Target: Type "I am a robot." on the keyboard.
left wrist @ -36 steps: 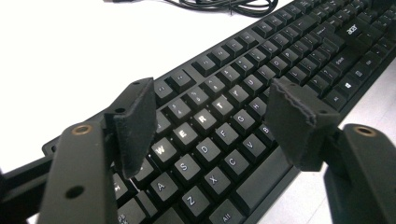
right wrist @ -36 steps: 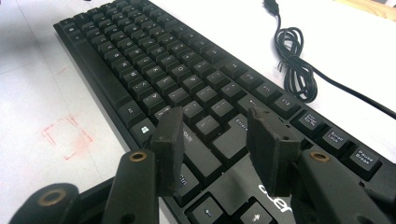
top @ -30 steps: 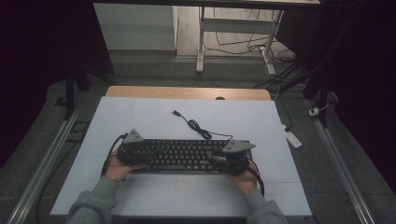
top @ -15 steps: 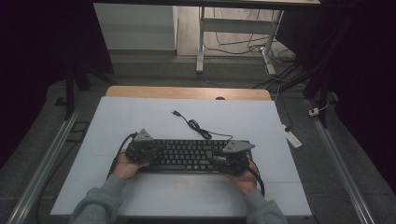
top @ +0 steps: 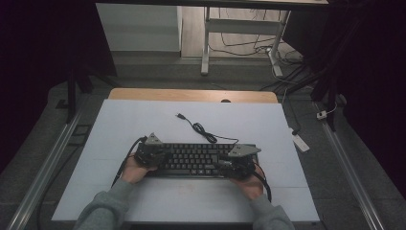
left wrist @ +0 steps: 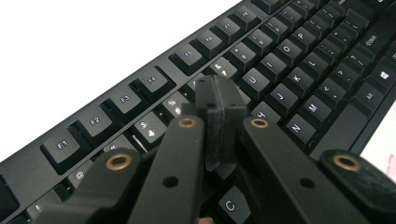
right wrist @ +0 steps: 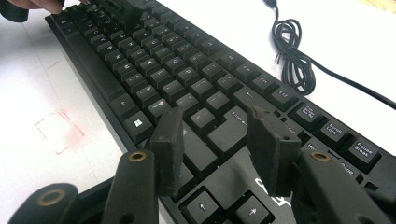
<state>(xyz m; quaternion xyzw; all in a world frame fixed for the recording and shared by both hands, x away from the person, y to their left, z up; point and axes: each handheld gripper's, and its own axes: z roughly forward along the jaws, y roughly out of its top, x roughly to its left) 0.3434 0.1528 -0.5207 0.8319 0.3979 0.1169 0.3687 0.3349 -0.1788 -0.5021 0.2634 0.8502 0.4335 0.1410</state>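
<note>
A black keyboard [top: 194, 158] lies flat on the white table, near the front edge. Its cable [top: 201, 129] runs loose behind it in a small coil. My left gripper [top: 154, 154] is over the keyboard's left end. In the left gripper view its pads [left wrist: 219, 100] press flat together with nothing between them, just above the number and letter keys [left wrist: 280, 70]. My right gripper [top: 230, 163] hovers over the keyboard's right end. Its pads [right wrist: 215, 119] stand well apart above the keys [right wrist: 163, 70] near the arrow block, touching nothing.
The white tabletop [top: 143, 120] has free room behind and beside the keyboard. A wooden strip [top: 191, 94] marks the far edge. Metal rails run along both sides. A white block [top: 300, 142] lies on the floor at the right. A faint red square [right wrist: 58, 130] marks the table.
My left gripper has slid right, from beside the keyboard's left end to over its keys. The right gripper and the keyboard have stayed put.
</note>
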